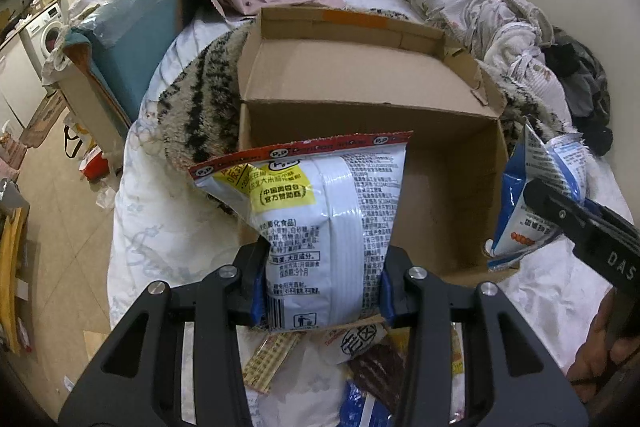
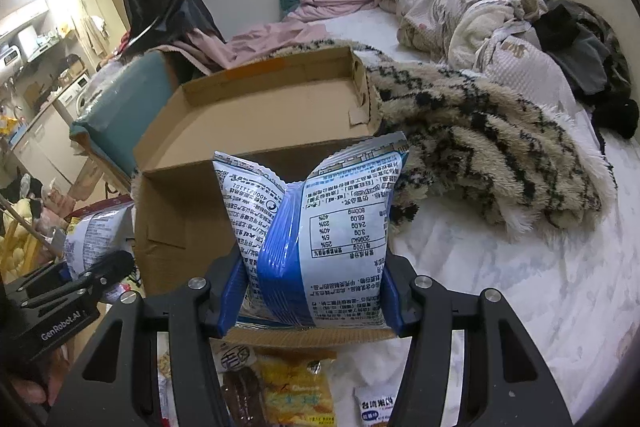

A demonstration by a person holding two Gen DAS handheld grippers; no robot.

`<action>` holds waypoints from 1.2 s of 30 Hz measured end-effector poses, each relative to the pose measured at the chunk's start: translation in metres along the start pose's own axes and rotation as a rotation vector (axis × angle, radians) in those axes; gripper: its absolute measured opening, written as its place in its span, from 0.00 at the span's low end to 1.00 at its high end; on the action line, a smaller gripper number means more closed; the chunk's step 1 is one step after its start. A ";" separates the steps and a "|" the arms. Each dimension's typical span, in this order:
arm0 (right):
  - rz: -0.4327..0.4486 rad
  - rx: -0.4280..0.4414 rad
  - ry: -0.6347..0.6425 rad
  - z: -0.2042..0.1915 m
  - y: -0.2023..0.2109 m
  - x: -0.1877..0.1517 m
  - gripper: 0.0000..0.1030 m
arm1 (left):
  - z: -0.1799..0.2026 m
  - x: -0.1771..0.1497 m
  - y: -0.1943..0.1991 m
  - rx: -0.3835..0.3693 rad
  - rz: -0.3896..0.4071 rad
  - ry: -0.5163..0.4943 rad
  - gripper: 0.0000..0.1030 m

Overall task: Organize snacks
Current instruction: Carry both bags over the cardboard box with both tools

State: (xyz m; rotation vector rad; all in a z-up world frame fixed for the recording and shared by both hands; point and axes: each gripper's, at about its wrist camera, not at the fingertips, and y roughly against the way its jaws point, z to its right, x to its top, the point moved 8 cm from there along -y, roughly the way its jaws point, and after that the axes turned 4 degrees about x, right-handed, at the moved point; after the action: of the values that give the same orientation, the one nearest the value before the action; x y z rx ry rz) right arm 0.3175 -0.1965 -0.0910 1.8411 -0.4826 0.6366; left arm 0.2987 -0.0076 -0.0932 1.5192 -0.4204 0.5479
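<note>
An open cardboard box (image 1: 448, 187) sits on the bed with its lid flap (image 1: 360, 75) folded back; it also shows in the right wrist view (image 2: 176, 227). My left gripper (image 1: 320, 291) is shut on a white snack bag with a red top strip (image 1: 320, 211), held upright at the box's near edge. My right gripper (image 2: 310, 301) is shut on a blue and white snack bag (image 2: 320, 219), held over the box's front; that bag shows at the right of the left wrist view (image 1: 536, 203). Several loose snack packets (image 2: 296, 391) lie on the bed below both grippers.
A striped fuzzy blanket (image 2: 480, 147) lies right of and behind the box. Crumpled clothes and bedding (image 2: 460, 3) pile at the head of the bed. A teal-padded carton (image 1: 132, 43) stands at the bed's left edge, with the floor (image 1: 60, 187) below.
</note>
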 end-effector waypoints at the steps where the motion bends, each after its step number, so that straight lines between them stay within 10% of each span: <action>1: -0.004 0.002 0.000 0.001 -0.004 -0.001 0.56 | 0.003 0.000 -0.004 -0.003 -0.006 -0.001 0.37; 36: -0.103 0.042 -0.104 0.018 -0.059 -0.016 0.60 | 0.013 -0.002 -0.053 0.020 -0.028 -0.037 0.39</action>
State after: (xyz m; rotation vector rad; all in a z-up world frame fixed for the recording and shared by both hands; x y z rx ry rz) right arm 0.3439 -0.1932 -0.1484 1.9324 -0.4429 0.4865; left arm 0.3282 -0.0195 -0.1372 1.5540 -0.4230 0.5042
